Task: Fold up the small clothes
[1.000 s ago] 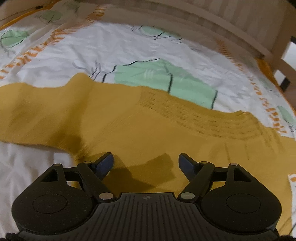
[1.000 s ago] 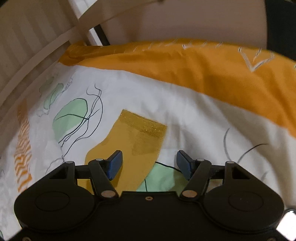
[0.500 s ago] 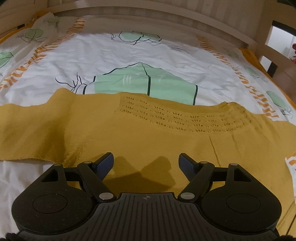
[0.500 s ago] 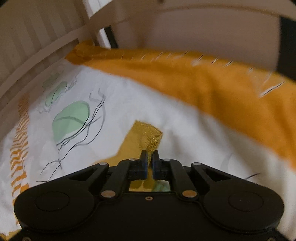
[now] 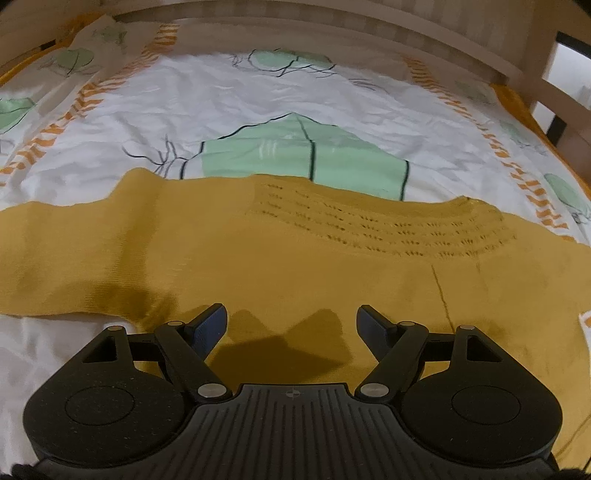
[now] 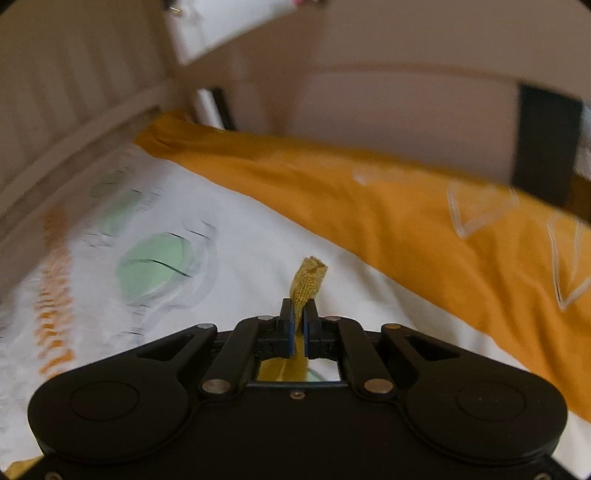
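Note:
A mustard-yellow knit garment [image 5: 295, 258] lies spread flat across the bed in the left wrist view, its perforated band at the far right. My left gripper [image 5: 291, 325] is open and hovers just over the garment's near part, touching nothing. In the right wrist view, my right gripper [image 6: 299, 317] is shut on the glittery cuff end of the yellow garment [image 6: 308, 282], which sticks up between the fingers, lifted off the sheet. More yellow fabric shows under the jaws.
The bed sheet [image 5: 258, 96] is white with green shapes and orange stripes. A wooden slatted bed rail [image 5: 332, 26] runs along the far side. An orange blanket or pillow [image 6: 406, 206] lies at the right in the right wrist view.
My right gripper closed on the garment's cuff end and lifted it up off the sheet. My left gripper stayed open and shifted slightly over the garment.

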`<state>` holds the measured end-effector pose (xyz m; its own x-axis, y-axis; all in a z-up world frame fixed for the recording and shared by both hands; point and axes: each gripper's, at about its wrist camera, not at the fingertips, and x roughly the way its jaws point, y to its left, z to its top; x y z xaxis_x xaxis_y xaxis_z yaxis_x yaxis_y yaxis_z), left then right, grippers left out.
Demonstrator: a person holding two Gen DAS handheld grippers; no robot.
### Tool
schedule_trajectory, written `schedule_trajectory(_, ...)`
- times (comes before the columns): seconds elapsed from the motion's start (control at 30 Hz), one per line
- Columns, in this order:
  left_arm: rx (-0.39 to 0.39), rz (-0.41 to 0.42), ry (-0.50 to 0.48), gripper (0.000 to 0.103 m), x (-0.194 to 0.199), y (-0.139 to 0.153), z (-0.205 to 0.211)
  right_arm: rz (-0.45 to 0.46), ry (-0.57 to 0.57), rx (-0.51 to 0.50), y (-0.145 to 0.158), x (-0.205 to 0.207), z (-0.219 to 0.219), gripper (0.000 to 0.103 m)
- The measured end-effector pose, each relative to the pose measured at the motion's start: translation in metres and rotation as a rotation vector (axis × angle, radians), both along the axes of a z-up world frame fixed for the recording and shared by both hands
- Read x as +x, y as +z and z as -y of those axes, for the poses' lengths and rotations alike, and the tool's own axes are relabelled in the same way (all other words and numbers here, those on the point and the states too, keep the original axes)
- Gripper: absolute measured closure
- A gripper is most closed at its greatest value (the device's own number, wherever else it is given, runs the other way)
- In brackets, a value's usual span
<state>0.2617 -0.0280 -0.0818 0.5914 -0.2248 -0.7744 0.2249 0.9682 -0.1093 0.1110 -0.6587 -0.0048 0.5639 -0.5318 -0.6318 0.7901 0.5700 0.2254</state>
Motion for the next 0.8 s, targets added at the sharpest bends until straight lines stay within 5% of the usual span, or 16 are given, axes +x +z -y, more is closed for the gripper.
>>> schedule_trajectory(0.43, -0.002, -0.008, 0.052, 0.027, 0.011, 0.028, -0.023, 0.14, 0.43, -0.052, 0.083, 0.062, -0.161, 0.092)
schedule_trajectory(0.63, -0.062, -0.01, 0.077, 0.027, 0.016, 0.041, -0.038, 0.185, 0.651, -0.013, 0.092, 0.095, -0.259, 0.092)
schedule_trajectory(0.8, -0.108, -0.013, 0.12, 0.027, 0.022, 0.047, -0.053, 0.174, 0.817, 0.034, 0.072, 0.123, -0.344, 0.092)
